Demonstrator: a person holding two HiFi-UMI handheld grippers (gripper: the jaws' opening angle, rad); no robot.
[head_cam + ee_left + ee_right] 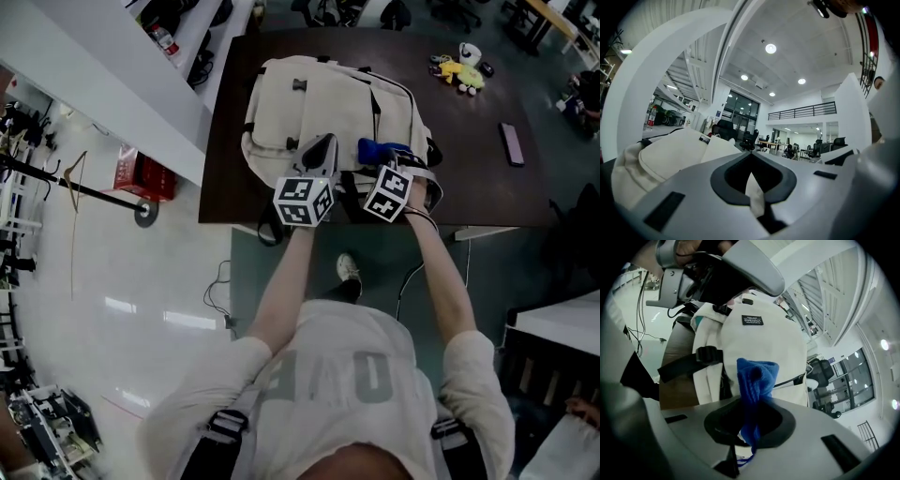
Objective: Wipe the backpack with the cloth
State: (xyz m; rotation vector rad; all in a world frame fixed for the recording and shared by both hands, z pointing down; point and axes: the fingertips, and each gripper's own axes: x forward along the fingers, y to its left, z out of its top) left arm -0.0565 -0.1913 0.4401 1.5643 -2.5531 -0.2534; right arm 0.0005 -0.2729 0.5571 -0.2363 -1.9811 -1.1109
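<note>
- On the dark table (487,178), close to its near edge: cream backpack (323,98) lying flat, straps and buckles toward the person;
- At the bag's near end, side by side: left gripper (319,152) and right gripper (382,165), both over the bag, marker cubes facing up at the head camera;
- In the left gripper view: jaws pressed together on a thin fabric fold (754,194) of the backpack, cream like the rest; more of the pale bag beyond the jaws, to the left;
- In the right gripper view: jaws clamped on the blue cloth (754,383), bunched and standing up out of them; loose blue thread hanging below the pinch;
- Beyond the cloth there: cream front of the bag with a small black label (752,320); black strap (691,363) with a buckle across the left part; contact between cloth and bag impossible to tell;
- From the head view: cloth as a blue patch on the bag's near right part, just ahead of the right gripper;
- Toward the table's far right corner: yellow toy (464,73) and a small white object (470,52), well apart from the bag; dark flat bar (512,142) alone on the right side.
</note>
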